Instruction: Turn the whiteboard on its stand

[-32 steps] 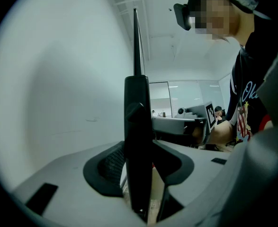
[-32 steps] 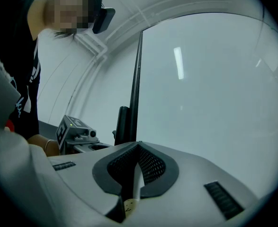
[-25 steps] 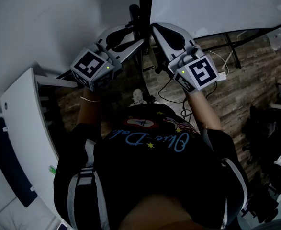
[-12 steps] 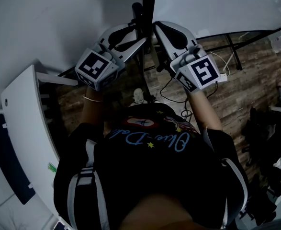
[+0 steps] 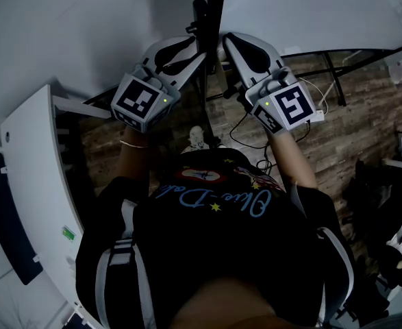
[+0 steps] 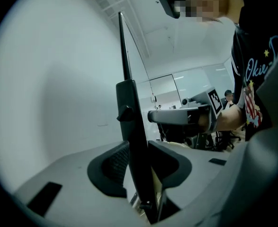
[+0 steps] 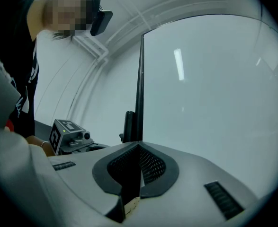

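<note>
The jaws of our left gripper point(image 6: 139, 149) had just been closing and pinched the stand post point(image 6: 128, 109). Our right gripper point(image 7: 139, 146) clamped the whiteboard point(image 7: 210, 89) by its edge.

I'm in an office or lab: a big whiteboard point(image 5: 310, 12) before me, wood-look floor point(image 5: 351, 115) underfoot, glass partitions point(image 6: 176, 86) and office chairs point(image 6: 219, 138) behind, white beamed ceiling point(image 6: 167, 32) overhead.

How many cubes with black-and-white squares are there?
2. One cube is on the left tongs, which have just been closing round the stand's dark post; the other is on the right tongs, at the whiteboard's edge. No more show.
</note>
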{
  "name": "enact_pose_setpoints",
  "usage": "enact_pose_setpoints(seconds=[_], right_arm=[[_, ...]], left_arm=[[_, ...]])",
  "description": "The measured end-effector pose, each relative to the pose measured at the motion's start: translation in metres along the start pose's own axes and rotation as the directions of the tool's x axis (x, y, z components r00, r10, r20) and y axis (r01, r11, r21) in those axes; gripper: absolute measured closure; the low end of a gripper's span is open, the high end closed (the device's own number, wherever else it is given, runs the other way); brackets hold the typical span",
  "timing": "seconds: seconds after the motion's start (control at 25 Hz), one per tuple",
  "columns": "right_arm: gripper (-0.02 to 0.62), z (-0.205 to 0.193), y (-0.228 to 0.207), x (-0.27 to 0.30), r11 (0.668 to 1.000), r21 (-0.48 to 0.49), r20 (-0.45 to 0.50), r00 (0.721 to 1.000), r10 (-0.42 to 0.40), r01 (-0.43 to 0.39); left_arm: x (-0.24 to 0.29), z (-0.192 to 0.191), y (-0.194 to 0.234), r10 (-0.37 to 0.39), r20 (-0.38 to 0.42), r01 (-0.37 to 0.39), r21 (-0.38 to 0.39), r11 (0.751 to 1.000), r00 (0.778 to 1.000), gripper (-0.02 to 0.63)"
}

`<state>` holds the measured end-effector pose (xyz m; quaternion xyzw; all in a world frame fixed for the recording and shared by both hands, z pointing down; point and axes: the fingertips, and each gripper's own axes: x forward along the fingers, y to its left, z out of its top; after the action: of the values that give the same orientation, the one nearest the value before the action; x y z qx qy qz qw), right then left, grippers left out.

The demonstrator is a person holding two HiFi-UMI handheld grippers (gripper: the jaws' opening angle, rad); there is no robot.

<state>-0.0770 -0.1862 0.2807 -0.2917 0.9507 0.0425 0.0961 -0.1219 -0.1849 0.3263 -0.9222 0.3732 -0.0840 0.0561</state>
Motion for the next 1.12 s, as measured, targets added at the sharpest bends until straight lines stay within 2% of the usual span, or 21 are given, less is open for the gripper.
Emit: enact_pose_setpoints(seconds=[0.08,0.36,0.44,0.6,0.72,0.92,1.12], right_arm=[[0.577,0.000,0.002,-0.001,1.000,0.001,0.003,1.000,0.006,-0.006],[0.577,0.002,0.009,-0.007,1.000,0.011,0.012,1.000,0.015,-0.015],[0.577,0.003,0.012,-0.010,1.000,0.012,0.013,1.000,0.018,-0.018],[0.577,0.004,0.017,-0.016,0.999,0.020,0.018,1.000,0.026,-0.026],[0.577,0.004,0.018,-0.021,0.999,0.028,0.021,0.999,0.025,-0.026],[0.577,0.006,0.016,-0.028,0.999,0.040,0.027,1.000,0.016,-0.017],[0.577,0.012,0.020,-0.029,0.999,0.031,0.027,0.999,0.017,-0.018]], left_arm=[[-0.002,0.000,-0.002,0.021,-0.004,-0.021,0.016,1.000,1.000,0.471],[-0.015,0.009,-0.003,0.069,0.028,-0.069,-0.007,0.998,0.997,0.542],[-0.019,0.013,-0.004,0.089,0.041,-0.088,-0.012,0.996,0.995,0.588],[-0.025,0.015,-0.010,0.111,0.042,-0.111,-0.006,0.994,0.993,0.588],[-0.028,0.019,-0.018,0.108,0.062,-0.105,-0.050,0.993,0.992,0.588],[-0.035,0.020,-0.026,0.105,0.042,-0.104,-0.021,0.994,0.994,0.588],[-0.037,0.022,-0.024,0.110,0.061,-0.107,-0.053,0.993,0.992,0.588]])
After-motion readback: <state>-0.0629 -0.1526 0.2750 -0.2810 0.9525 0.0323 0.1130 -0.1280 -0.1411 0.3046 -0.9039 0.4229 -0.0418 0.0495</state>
